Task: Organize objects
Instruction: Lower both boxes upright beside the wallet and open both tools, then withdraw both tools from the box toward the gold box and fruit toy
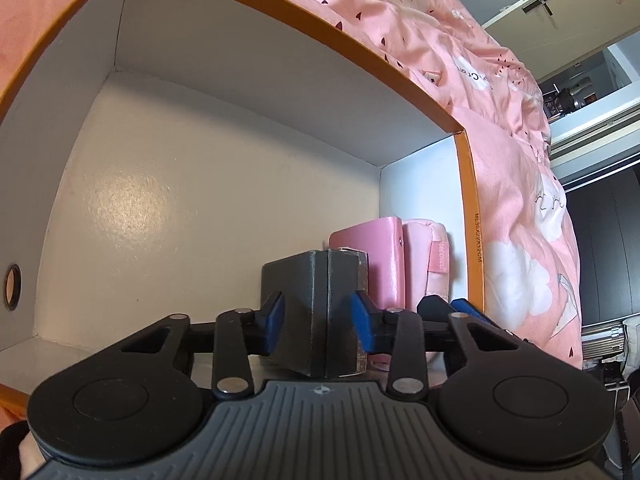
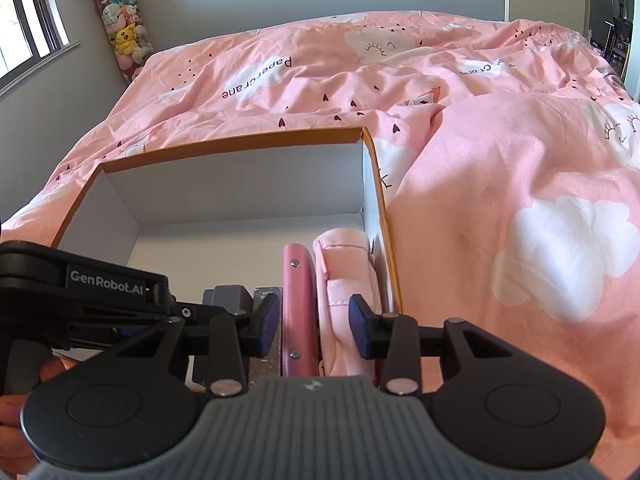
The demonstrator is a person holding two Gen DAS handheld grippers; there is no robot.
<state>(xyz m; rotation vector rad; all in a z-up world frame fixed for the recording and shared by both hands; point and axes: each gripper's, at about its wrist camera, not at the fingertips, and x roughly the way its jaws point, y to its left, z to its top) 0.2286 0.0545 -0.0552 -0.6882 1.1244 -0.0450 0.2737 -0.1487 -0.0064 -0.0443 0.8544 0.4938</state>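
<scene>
One open box [image 2: 370,184], orange outside and white inside, sits on a bed under a pink duvet [image 2: 500,152] printed with white clouds. Three things stand on edge in its right end, side by side: a dark case [image 1: 312,316], a pink wallet [image 2: 298,300] with two metal studs showing on its spine, and a soft pale-pink pouch [image 2: 346,280] against the right wall. The rest of the box floor is bare white card.

Two grippers are at work. The left gripper [image 1: 318,322] reaches into the box with its blue pads pressed on both sides of the dark case, gripping it; the case's lower end appears to rest on the floor of the box, touching the wallet beside it. The right gripper [image 2: 314,326] hovers over the wallet and pouch with its jaws spread on either side of the pair, and I cannot tell whether the pads touch them.

From the right wrist view the dark case is mostly hidden behind the left gripper's body, labelled GenRobot.AI, and only a grey sliver shows. The lower ends of wallet and pouch are cut off by the gripper's housing. One round hole [image 1: 12,286] pierces the box's left wall. Small print on the right rim is hard to read. A tube of plush toys [image 2: 122,28] stands in the far corner.
</scene>
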